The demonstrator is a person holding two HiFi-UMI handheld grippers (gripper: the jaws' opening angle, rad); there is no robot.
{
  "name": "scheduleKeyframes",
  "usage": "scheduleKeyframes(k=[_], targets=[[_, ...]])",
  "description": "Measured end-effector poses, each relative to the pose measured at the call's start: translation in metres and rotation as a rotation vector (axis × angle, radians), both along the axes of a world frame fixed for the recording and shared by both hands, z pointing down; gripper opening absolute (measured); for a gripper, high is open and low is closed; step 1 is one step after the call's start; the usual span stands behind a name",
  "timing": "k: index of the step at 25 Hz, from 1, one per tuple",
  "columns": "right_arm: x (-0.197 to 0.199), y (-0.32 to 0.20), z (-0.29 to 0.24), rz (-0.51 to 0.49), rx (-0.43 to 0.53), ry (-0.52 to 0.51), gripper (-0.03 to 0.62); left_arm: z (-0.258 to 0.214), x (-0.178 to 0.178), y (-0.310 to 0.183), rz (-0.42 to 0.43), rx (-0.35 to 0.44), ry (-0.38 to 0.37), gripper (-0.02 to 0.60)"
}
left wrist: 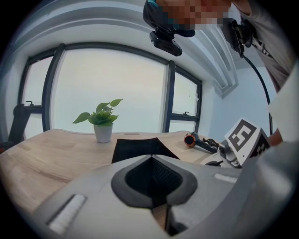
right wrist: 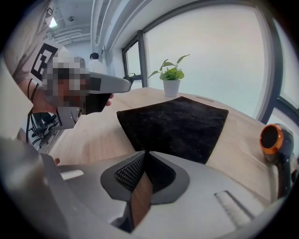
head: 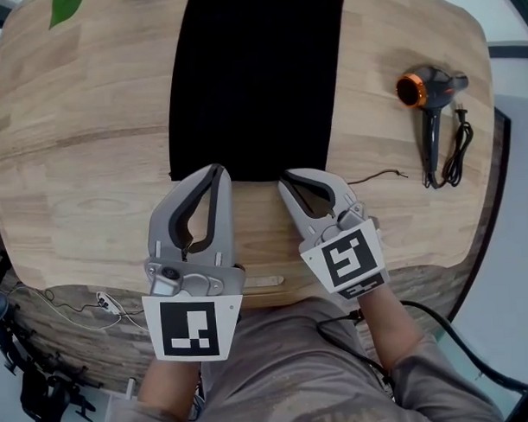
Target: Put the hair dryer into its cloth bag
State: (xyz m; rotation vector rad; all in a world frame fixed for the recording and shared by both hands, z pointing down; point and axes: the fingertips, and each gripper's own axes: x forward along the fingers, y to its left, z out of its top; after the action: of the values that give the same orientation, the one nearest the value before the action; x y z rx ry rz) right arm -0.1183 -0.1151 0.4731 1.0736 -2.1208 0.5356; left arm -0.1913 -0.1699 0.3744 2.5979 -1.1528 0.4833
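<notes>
From the head view we see the whole layout. The black cloth bag (head: 255, 76) lies flat in the middle of the wooden table (head: 89, 151), and the hair dryer (head: 429, 100) lies well apart from it near the table's right edge. Its orange-ringed end points away from us and its cord (head: 456, 151) is looped just beside the handle. A thin dark string (head: 379, 176) trails on the wood near the bag's near right corner; neither gripper view shows it.

Our left gripper (head: 218, 170) and right gripper (head: 286, 176) sit side by side at the bag's near edge. From above we cannot tell whether their tips touch the cloth.

The left gripper view looks along our own jaws. They are pressed together at the tip with nothing between them, and the bag lies just beyond. This view also gives what the head view cuts off: a potted plant (left wrist: 103, 123) standing upright at the table's far side in front of a large window (left wrist: 107, 74). The hair dryer appears small at the right, and our other gripper's marker cube (left wrist: 245, 137) is nearer.

The right gripper view shows that tool narrowed too, tips meeting and empty, with only bare wood in the slit behind them. Here the bag fills the middle, with the hair dryer's orange ring at the far right edge.
</notes>
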Motion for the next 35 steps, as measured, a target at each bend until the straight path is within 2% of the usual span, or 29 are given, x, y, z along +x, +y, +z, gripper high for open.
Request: scheduleKeyframes(k=[7,12,16,22,25,26,28,30,32,35], targets=[[-0.003,0.003,-0.020,-0.027,0.025,-0.014,0.054,-0.013,-0.002,0.003,-0.009,0.024,-0.008,0.000],[0.001,0.009,-0.023,-0.031,0.006,0.008,0.041,-0.030,0.003,0.009,0.012,0.043,-0.001,0.000],[0.001,0.012,-0.017,-0.016,-0.001,-0.007,0.037,-0.027,0.004,0.014,0.022,0.034,-0.003,0.000],[0.003,0.005,-0.038,0.008,0.049,-0.045,0.035,-0.021,0.001,0.016,0.032,0.049,-0.016,0.000],[0.004,-0.001,-0.057,-0.002,0.082,-0.040,0.035,-0.030,0.011,0.018,0.101,0.093,-0.041,0.000],[0.005,-0.003,-0.065,-0.005,0.097,-0.036,0.035,-0.031,0.017,0.020,0.146,0.108,-0.069,0.018],[0.007,-0.008,-0.081,-0.010,0.125,-0.028,0.035,-0.031,0.027,0.026,0.222,0.137,-0.147,0.103],[0.010,-0.011,-0.095,-0.014,0.150,-0.021,0.035,-0.031,0.036,0.030,0.248,0.165,-0.201,0.161],[0.016,-0.013,-0.107,-0.017,0.173,-0.013,0.035,-0.031,0.046,0.033,0.259,0.181,-0.221,0.189],[0.024,-0.014,-0.124,-0.024,0.209,0.001,0.035,-0.034,0.060,0.031,0.288,0.222,-0.272,0.192]])
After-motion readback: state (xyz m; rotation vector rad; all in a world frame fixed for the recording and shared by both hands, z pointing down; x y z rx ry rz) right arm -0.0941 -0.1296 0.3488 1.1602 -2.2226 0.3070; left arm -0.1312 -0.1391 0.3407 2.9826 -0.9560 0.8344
